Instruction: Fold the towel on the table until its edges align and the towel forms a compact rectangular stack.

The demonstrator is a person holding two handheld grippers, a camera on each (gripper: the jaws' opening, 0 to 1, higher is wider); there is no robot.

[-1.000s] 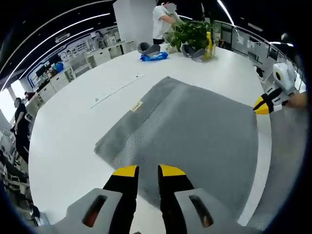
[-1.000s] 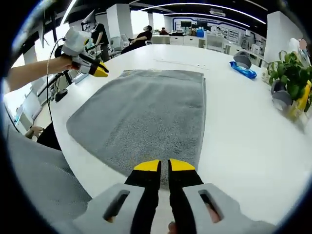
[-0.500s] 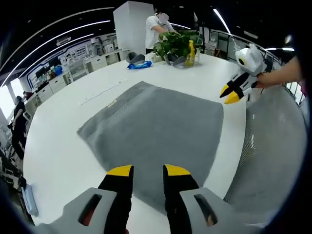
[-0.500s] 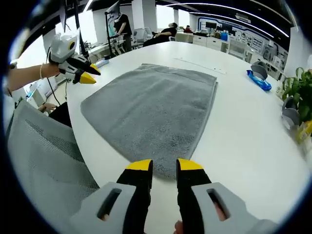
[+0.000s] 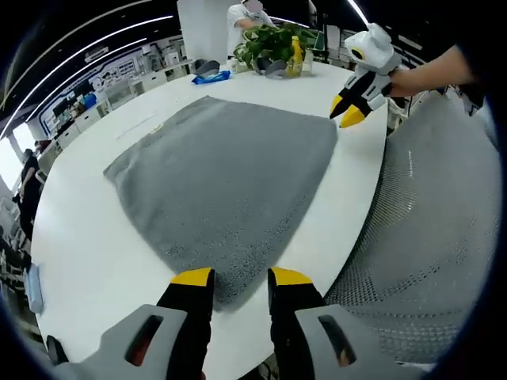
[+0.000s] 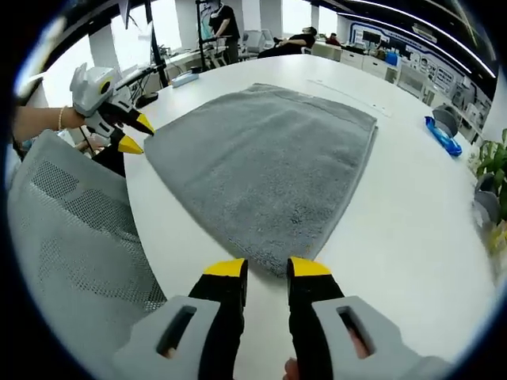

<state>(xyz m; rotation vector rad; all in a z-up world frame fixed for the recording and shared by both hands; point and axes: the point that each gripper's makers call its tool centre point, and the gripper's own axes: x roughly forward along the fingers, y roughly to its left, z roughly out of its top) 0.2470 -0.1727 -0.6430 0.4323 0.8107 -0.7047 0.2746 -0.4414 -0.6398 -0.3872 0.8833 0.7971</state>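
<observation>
In the left gripper view the left hand-held gripper (image 5: 240, 277) has drawn back toward the near edge of the tabletop (image 5: 87, 237) since a second ago; its yellow-tipped jaws stand a little apart with nothing between them, poised just over the near corner of the towel (image 5: 222, 166). The right hand-held gripper (image 6: 266, 267) has likewise pulled back to its own corner of the towel (image 6: 269, 158), jaws slightly parted and holding nothing.

Each hand-held gripper also appears in the other's view. The right one (image 5: 346, 115) now hangs at the towel's far right corner, closer to the cloth than before; its jaws look a little parted, empty. The left one (image 6: 132, 133) sits beside the towel's left corner, lower than it was earlier, tips a little apart.

There is one grey towel, lying flat and unfolded on the white tabletop, as it did a second ago. A small tag shows on its far edge in the left gripper view, too small to read. No writing is legible anywhere.

Beyond the towel stand one potted plant (image 5: 269, 43), a yellow bottle (image 5: 296, 57) beside it and a blue item (image 5: 210, 77). A grey mesh chair back (image 5: 428, 214) lies beside the table edge. One person (image 5: 249, 16) stands behind the plant.
</observation>
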